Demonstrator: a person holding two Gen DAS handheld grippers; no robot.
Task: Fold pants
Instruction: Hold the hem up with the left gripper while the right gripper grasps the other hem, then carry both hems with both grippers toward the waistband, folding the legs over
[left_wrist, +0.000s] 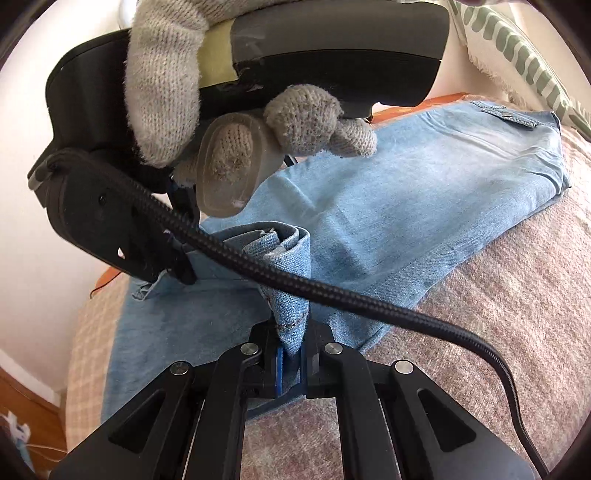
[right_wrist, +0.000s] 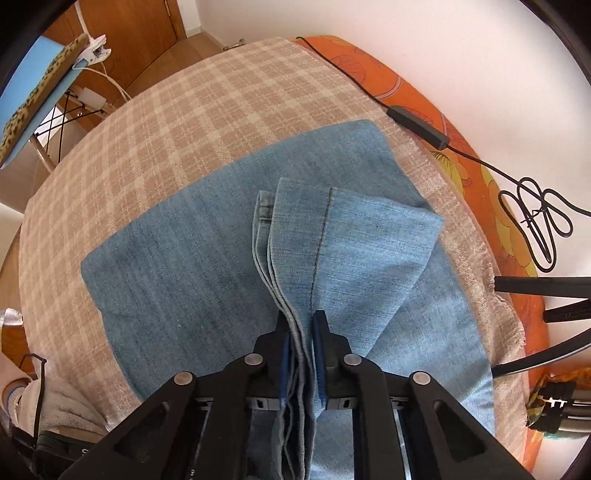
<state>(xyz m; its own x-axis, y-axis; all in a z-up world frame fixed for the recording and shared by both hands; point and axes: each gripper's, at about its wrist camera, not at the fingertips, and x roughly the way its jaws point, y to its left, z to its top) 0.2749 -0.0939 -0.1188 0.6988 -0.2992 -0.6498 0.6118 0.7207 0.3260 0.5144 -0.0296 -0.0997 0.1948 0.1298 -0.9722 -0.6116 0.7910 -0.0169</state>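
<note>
- Both tools are working one pair of light-blue pants, spread across a checked blanket on what looks like a bed with an orange sheet showing at the far right edge.
- Left tool: fingers pinched together on a bunched corner of denim, probably a hem, lifted just off the layer beneath.
- Right tool: clamped on a stack of hem edges, several layers sandwiched between the blue pads.
- In the left view, the gloved hand holding the right tool hangs just above the fabric, its braided cable draped across the denim.
- The step in hand looks like carrying the leg ends over toward the waistband, which lies at the far right.
- To do it well: move both tools together at the same height, keep the hem edges level, and let no layer slip from the right grip.
- Watch that cable; it could drag over the fold.
- Lay the ends flush with the waistband before letting go.
- Count: one pair of pants, two tools, one blanket, one braided cable, one gloved hand in view.
</note>
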